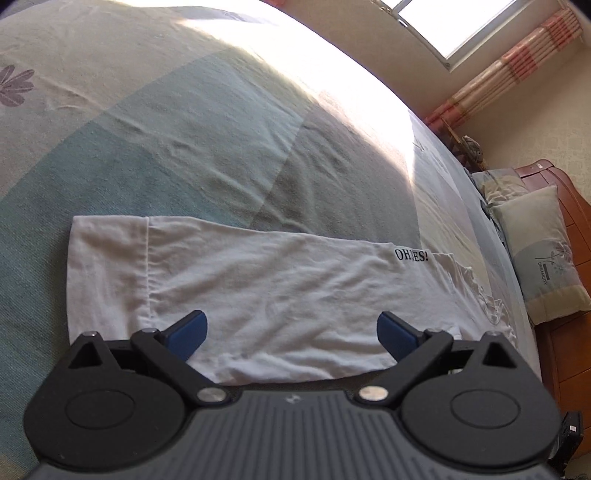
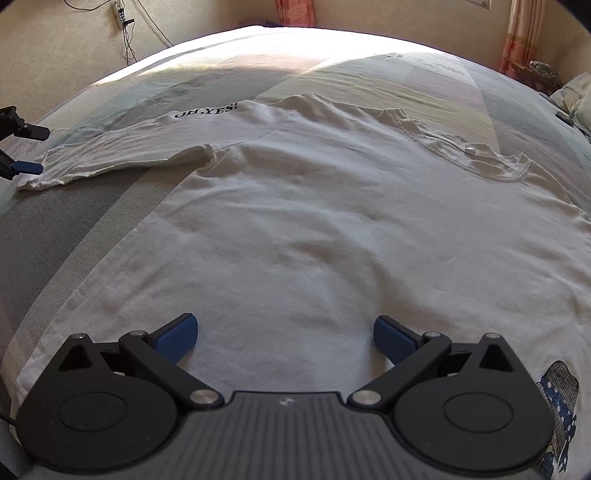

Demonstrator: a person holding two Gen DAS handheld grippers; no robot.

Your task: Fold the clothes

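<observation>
A white T-shirt [image 2: 314,221] lies spread flat on the bed, with black lettering near one sleeve and a blue printed patch at its lower right. My right gripper [image 2: 284,338] hovers open over the shirt's body, nothing between its blue pads. In the left wrist view the shirt's sleeve [image 1: 258,284] stretches across, lettering at its right end. My left gripper [image 1: 291,334] is open just above the sleeve's near edge, holding nothing. The left gripper's fingers [image 2: 26,168] also show at the far left edge of the right wrist view, by the sleeve's cuff.
The bed [image 1: 166,129] has a green and beige patchwork sheet with strong sunlight across its far side. A pillow [image 1: 543,251] lies against a wooden headboard [image 1: 565,199] on the right. Curtains [image 1: 517,70] and a window are behind. Cables hang on the wall [image 2: 125,29].
</observation>
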